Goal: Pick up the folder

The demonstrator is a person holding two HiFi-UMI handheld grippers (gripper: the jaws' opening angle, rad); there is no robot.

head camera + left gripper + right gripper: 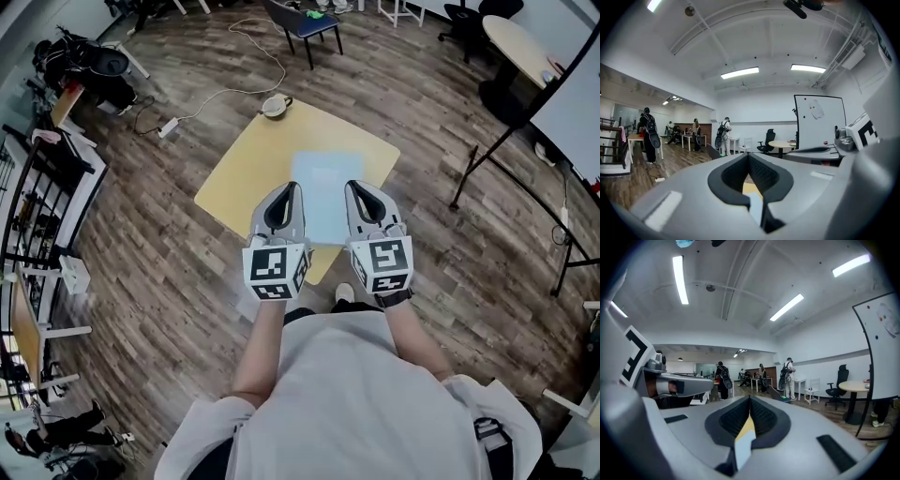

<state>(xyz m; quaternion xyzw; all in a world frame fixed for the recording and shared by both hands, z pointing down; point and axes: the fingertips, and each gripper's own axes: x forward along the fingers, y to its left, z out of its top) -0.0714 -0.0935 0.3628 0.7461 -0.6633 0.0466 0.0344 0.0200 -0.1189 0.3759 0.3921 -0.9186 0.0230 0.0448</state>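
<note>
A pale blue folder (325,192) lies flat on a yellow table (244,164). In the head view my left gripper (292,187) hovers by the folder's left edge and my right gripper (354,186) by its right edge. They are side by side and point away from the person. Both are shut with nothing between the jaws. In the left gripper view the left gripper (748,154) points almost level, and a sliver of the folder (754,206) shows below the closed jaws. The right gripper view shows the right gripper (750,398) likewise, with the folder (742,451) beneath.
A small round object (275,106) with a cable sits at the table's far corner. A dark chair (305,23) stands beyond it, a whiteboard stand (506,159) to the right, and shelving (47,216) to the left. Several people stand far off in both gripper views.
</note>
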